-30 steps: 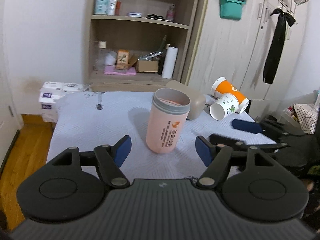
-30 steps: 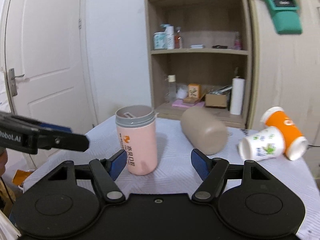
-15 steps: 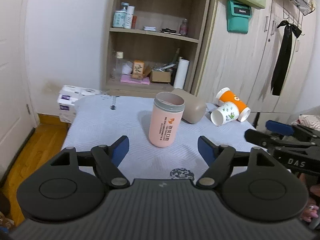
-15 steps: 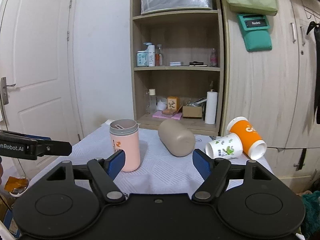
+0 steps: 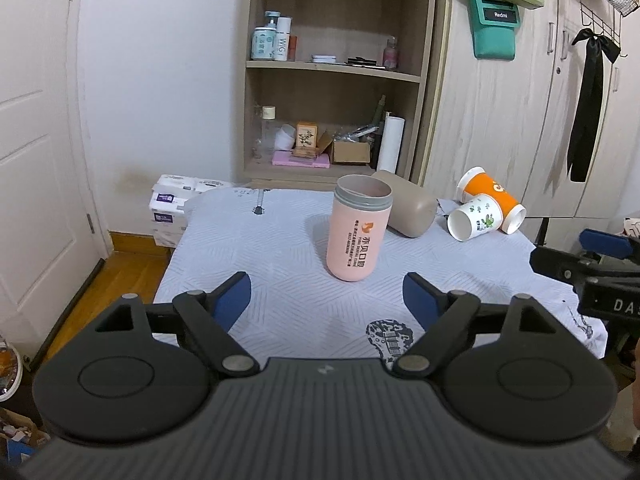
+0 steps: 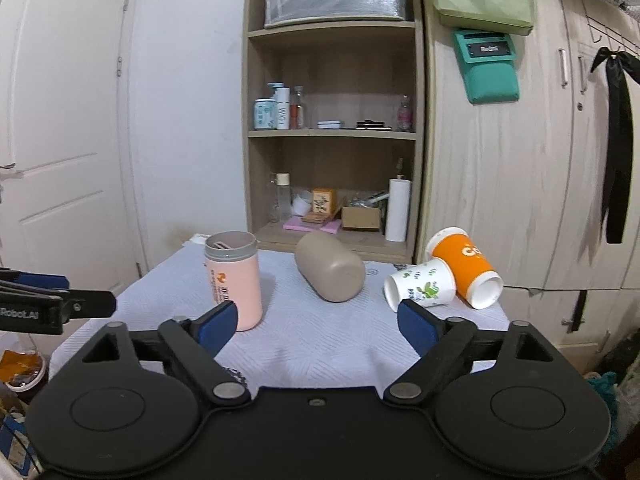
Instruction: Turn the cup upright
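Observation:
A pink cup [image 5: 356,232] with a grey rim stands upright on the cloth-covered table [image 5: 280,264]; it also shows in the right wrist view [image 6: 234,280]. A tan cup [image 5: 412,208] [image 6: 330,270] lies on its side behind it. A white paper cup [image 5: 476,216] [image 6: 420,288] and an orange paper cup [image 5: 494,198] [image 6: 466,268] lie on their sides at the right. My left gripper [image 5: 326,300] is open and empty, short of the pink cup. My right gripper [image 6: 318,324] is open and empty, back from the table edge.
A wooden shelf unit [image 5: 332,80] with bottles and boxes stands behind the table, beside wardrobe doors [image 5: 500,120]. Tissue packs [image 5: 172,204] sit on the floor at the left. A white door [image 6: 68,140] is at the left.
Both grippers have pulled back and up from the table, open throughout. The pink cup stands where it was; all cups look smaller and farther away.

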A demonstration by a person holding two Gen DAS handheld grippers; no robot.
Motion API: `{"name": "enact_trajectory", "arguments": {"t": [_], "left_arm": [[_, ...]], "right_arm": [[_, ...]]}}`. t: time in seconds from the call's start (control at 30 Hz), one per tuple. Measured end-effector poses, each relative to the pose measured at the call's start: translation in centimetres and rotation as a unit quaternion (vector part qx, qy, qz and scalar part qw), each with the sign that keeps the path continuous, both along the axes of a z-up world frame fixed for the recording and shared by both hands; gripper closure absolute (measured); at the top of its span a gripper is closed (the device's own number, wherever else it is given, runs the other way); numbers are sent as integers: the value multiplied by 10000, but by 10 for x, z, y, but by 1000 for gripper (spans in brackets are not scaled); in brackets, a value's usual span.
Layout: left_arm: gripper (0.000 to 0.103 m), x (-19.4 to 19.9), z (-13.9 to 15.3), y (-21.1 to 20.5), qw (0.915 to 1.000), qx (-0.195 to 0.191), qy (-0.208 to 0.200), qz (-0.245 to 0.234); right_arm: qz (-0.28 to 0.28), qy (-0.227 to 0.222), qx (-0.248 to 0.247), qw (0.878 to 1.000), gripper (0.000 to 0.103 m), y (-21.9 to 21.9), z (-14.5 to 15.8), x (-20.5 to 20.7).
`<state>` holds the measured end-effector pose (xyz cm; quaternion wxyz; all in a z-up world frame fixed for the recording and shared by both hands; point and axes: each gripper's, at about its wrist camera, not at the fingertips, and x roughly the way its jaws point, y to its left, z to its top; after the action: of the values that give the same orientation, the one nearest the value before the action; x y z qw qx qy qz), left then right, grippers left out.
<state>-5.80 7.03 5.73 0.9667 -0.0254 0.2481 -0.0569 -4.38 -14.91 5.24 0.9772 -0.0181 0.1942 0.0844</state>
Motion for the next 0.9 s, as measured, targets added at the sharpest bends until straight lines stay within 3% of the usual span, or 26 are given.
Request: {"name": "enact_trajectory", "arguments": {"t": [0.1,0.27,0.53,0.67,0.9], "left_arm": [[10,1,1,-1,10000,51,-48,28],[0,3,0,-3,9998,103,-118,105],[0,5,-6,-10,9989,398,31,239],[0,8,-7,-3,9993,205,140,270],[0,11,-8,5,9985,210,247,436]], "right_arm": [[-112,18,59,9999,0,-3,0,0],[-261,59,3,9996,0,-5,-2,4],[-367,146,-62,9992,0,-1,-2,6],[-418,110,-94,9990,0,-1,0,3],[-515,100,-108,9986,0,-3,0,1]]}}
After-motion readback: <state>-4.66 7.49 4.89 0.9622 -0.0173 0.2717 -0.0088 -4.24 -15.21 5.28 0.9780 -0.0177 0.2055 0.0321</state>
